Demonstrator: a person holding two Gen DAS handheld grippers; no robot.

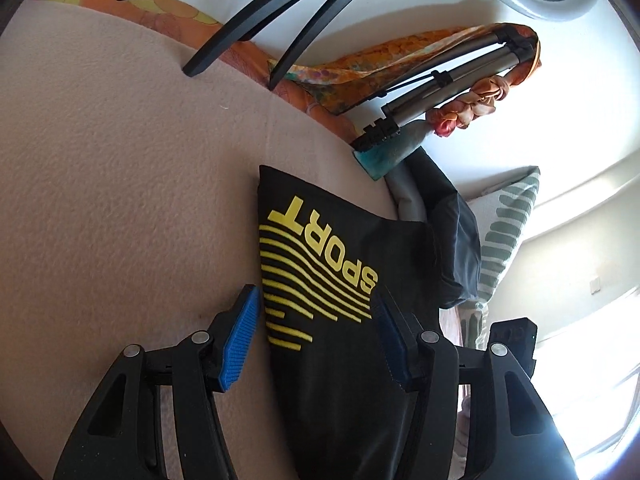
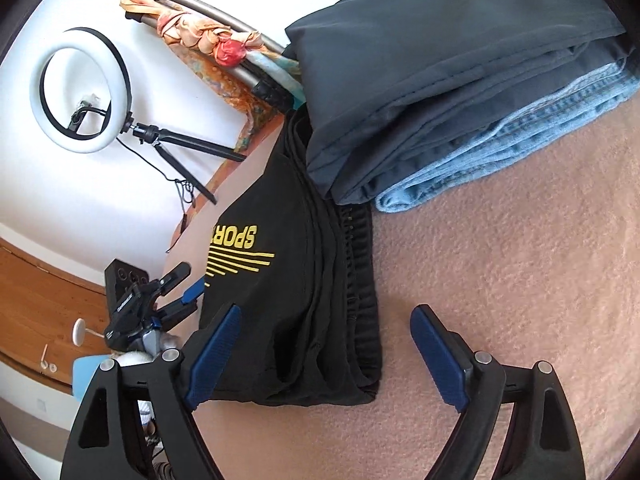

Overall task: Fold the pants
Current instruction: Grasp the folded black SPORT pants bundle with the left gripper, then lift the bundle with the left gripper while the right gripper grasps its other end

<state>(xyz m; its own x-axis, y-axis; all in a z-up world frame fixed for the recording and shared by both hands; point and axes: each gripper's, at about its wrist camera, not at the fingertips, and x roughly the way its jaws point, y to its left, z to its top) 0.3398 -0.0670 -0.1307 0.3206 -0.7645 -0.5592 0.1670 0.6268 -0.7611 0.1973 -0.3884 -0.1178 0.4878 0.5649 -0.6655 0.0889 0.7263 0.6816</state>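
Black pants (image 1: 344,360) with a yellow SPORT print lie folded on the beige bed cover (image 1: 120,200). My left gripper (image 1: 316,336) is open, its blue fingers either side of the pants near the print, not clamping them. In the right wrist view the pants (image 2: 304,280) show as a stacked fold with the waistband on the right. My right gripper (image 2: 328,356) is open over the pants' near end, the left finger above the cloth, the right finger over the bed cover (image 2: 520,280). The left gripper (image 2: 180,300) shows beyond the pants at the left.
A pile of folded dark grey pants (image 2: 440,72) on blue jeans (image 2: 520,128) lies beside the black pants. A ring light (image 2: 84,88) on a tripod, a second tripod (image 1: 440,92) wrapped in a patterned scarf, and a striped pillow (image 1: 508,232) stand around the bed.
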